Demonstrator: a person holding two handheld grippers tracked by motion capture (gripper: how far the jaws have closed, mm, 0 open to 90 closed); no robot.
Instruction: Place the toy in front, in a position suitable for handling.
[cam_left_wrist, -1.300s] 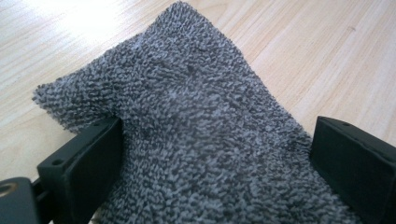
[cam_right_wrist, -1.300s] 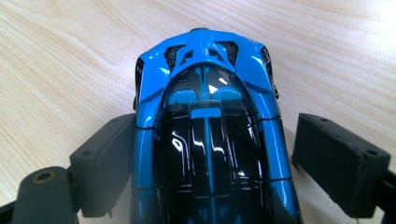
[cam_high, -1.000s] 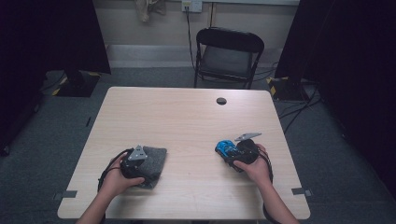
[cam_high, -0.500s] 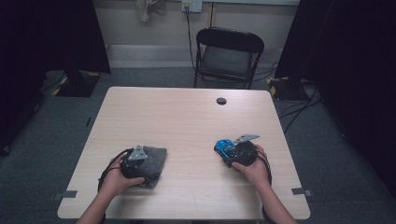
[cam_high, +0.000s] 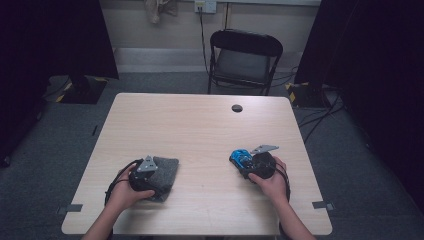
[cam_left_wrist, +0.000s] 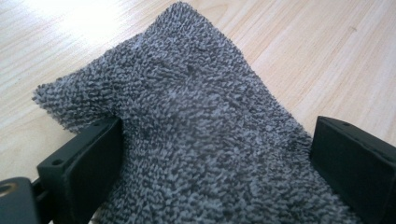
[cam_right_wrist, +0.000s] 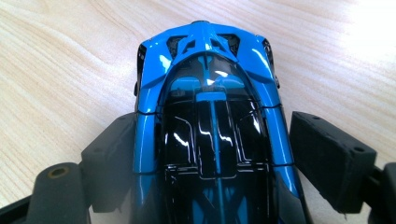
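A blue and black toy car (cam_high: 239, 156) (cam_right_wrist: 205, 70) stands on the wooden table (cam_high: 200, 130) at the front right. My right gripper (cam_high: 246, 160) (cam_right_wrist: 212, 149) straddles its rear half. Its jaws have just been closing; the left pad sits against the car's side and the right pad stands a sliver off it. A folded grey terry cloth (cam_high: 167, 167) (cam_left_wrist: 187, 93) lies flat at the front left. My left gripper (cam_high: 156, 173) (cam_left_wrist: 210, 154) rests over it with its jaws spread wide, the cloth lying between them.
A small black round cap (cam_high: 237, 108) sits in the tabletop near the far edge. A black folding chair (cam_high: 244, 60) stands beyond the table. Dark curtains flank both sides, and cables run along the floor at the right.
The right gripper's jaws have drawn in slightly around the toy car. Both hands, the car and the cloth stay where they were.
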